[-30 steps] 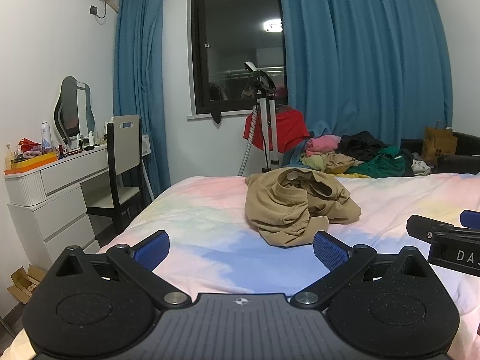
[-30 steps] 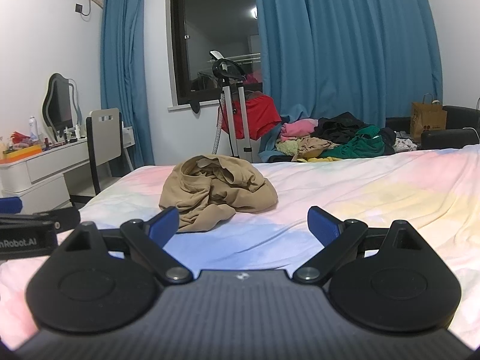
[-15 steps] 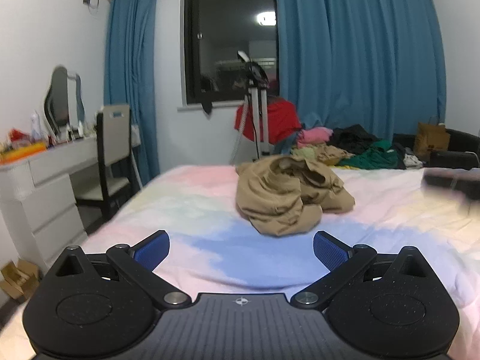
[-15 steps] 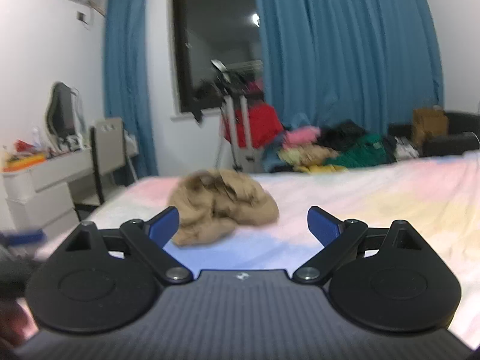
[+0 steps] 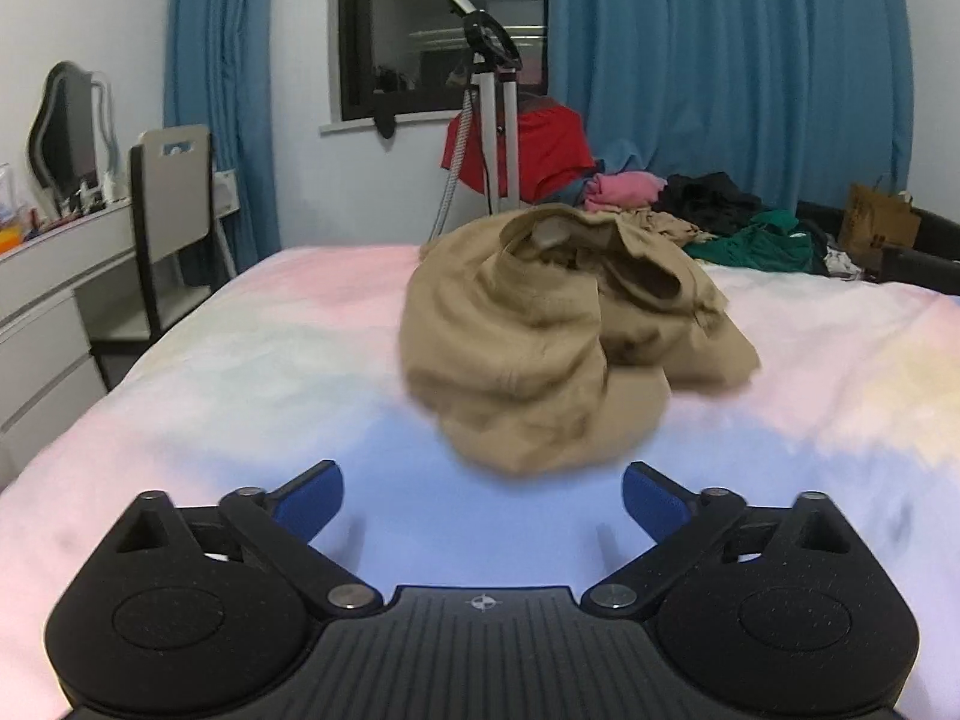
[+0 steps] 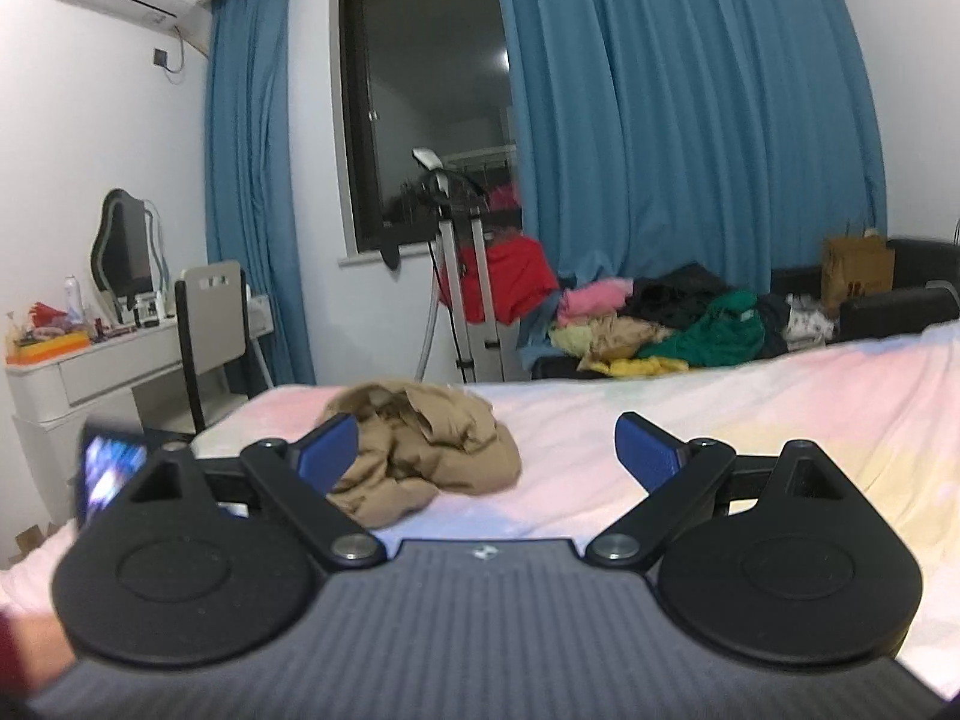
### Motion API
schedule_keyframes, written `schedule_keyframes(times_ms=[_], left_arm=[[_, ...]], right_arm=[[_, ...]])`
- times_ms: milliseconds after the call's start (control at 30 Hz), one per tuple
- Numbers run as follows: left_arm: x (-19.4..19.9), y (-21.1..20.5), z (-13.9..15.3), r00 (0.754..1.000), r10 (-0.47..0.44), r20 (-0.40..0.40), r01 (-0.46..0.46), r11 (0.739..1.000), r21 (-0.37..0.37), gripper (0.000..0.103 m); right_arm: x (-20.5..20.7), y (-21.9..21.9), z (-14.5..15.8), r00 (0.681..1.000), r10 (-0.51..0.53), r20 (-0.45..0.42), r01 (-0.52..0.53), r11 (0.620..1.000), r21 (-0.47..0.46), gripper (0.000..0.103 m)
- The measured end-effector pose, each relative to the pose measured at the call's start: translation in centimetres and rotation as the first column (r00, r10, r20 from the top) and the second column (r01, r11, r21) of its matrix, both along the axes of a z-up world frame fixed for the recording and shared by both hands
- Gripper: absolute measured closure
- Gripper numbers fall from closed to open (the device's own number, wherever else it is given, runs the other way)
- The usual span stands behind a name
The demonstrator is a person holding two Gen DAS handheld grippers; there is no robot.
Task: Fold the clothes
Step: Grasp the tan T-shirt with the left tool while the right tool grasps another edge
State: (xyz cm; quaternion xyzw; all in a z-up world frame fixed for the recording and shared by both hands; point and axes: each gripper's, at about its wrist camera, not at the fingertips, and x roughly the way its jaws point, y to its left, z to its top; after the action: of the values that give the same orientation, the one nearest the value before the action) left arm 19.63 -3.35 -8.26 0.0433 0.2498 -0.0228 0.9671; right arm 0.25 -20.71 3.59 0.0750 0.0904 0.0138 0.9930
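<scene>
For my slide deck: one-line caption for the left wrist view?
Open left tool nears a crumpled tan garment on the pastel bedsheet.

Each handheld gripper has a matte black speckled body with two rounded lobes, each bearing a shallow circular disc. The left gripper (image 5: 482, 495) has a ribbed dark centre plate marked with a small crosshair emblem; silver pivot screws join angled black linkage arms to blue fingertip pads (image 5: 312, 495). The right gripper (image 6: 486, 450) matches it. What may be a dark red sleeve (image 6: 15, 654) blurs at the lower left corner.
</scene>
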Motion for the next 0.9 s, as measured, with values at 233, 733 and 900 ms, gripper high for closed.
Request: schedule_keyframes(times_ms=[233,733,900], left_arm=[[8.9,-2.4,-1.0,0.999,-0.034,-0.007,0.035,0.992,0.119,0.031],[-1.2,2.8,5.0,0.968,-0.204,0.149,0.198,0.979,0.054,0.092],[-8.3,5.4,8.5,0.942,-0.272,0.197,0.275,0.961,0.013,0.093]], right_arm=[[3.8,-0.4,-2.9,0.999,0.005,-0.050,-0.003,0.999,0.042,0.009],[5.8,0.6,-3.9,0.999,-0.004,-0.033,0.005,0.999,0.033,0.009],[4.4,0.6,-3.3,0.999,-0.021,-0.039,0.024,0.998,0.066,0.009]])
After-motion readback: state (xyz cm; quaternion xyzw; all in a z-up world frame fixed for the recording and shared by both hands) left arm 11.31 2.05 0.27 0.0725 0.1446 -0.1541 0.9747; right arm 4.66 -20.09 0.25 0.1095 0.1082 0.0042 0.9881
